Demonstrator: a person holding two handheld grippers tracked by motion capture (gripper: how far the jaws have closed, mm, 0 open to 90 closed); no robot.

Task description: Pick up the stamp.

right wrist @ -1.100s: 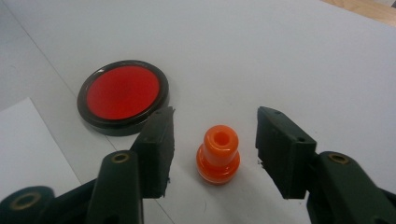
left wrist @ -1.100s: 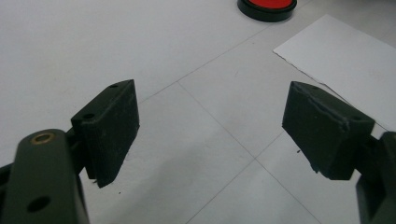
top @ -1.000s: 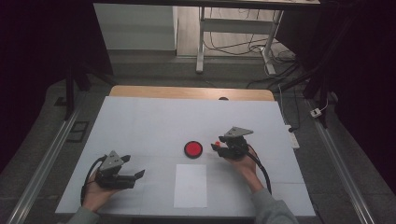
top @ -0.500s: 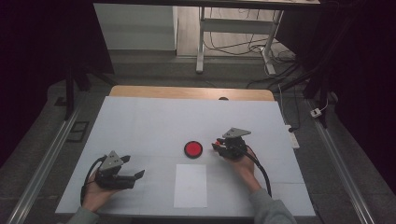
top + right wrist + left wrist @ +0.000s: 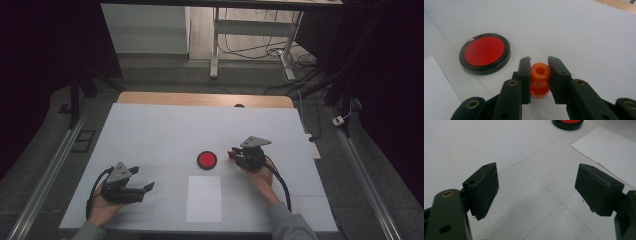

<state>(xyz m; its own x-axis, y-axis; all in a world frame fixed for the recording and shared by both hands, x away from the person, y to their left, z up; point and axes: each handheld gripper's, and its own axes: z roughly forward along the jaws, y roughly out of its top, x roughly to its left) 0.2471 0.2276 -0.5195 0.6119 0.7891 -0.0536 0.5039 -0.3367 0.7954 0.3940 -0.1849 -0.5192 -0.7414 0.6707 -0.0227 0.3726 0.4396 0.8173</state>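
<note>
The orange spool [image 5: 539, 80], a small waisted plastic piece with a hole through its top, sits pinched at its narrow middle between the two black jaws of the right gripper [image 5: 539, 75]; in the high view that gripper [image 5: 234, 153] lies right of the table's centre, held by the person's right hand [image 5: 261, 176], its cable trailing back toward the sleeve.

Nearest the person, a white sheet of paper [image 5: 204, 198] lies flat by the front edge of the table [image 5: 165, 125]. To its left, the left gripper [image 5: 148, 187] rests in the left hand [image 5: 102, 207], pointing toward the sheet, its jaws spread wide with nothing between them; its own camera looks across bare white tabletop and the corner of the paper [image 5: 609, 152].

Just beyond the sheet, a red disc with a black rim [image 5: 206, 160] lies flat on the table, just beside the spool and apart from it. At the far edge, a strip of bare wood [image 5: 200, 99] borders the white surface.
</note>
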